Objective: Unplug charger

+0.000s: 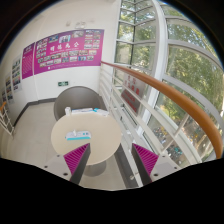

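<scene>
My gripper (112, 158) is open, its two fingers with magenta pads (76, 154) spread wide and nothing between them. Just beyond the fingers stands a round white table (92, 128) with a small light-blue and white object (79, 134) lying on it. I cannot make out a charger or a socket from here; the small object is too far to identify.
A second round table (80, 98) with a dark chair stands farther back. A curved wooden handrail (170, 90) on a glass balustrade runs along the right, with large windows beyond. Magenta posters (68, 50) cover the back wall. Pale floor lies around the tables.
</scene>
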`<state>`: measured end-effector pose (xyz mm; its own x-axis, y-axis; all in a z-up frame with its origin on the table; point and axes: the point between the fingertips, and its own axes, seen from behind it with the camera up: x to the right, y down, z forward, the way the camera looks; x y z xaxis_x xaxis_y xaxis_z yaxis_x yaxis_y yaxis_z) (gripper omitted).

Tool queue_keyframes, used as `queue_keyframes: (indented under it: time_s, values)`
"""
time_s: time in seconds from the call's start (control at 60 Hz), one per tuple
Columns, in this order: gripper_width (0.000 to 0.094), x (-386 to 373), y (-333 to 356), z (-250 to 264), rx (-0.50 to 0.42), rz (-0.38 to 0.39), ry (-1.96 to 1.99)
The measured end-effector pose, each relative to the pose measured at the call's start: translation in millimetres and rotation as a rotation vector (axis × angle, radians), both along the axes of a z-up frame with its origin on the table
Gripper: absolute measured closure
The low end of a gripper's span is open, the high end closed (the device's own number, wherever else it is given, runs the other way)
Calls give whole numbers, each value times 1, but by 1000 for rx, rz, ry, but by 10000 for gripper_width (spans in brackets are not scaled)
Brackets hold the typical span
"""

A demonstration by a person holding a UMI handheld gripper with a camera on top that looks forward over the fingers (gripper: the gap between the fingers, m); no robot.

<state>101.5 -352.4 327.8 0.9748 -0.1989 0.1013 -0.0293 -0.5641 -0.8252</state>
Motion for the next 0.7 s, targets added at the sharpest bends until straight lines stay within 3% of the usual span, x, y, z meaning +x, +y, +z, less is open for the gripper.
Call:
queue_keyframes:
  time_s: [0.35, 0.55, 0.7]
  values:
    - [83, 17, -3, -55, -57, -33, -2]
    - [82, -38, 32, -132, -59, 40, 68]
    - [81, -103, 116, -180, 5, 139, 117]
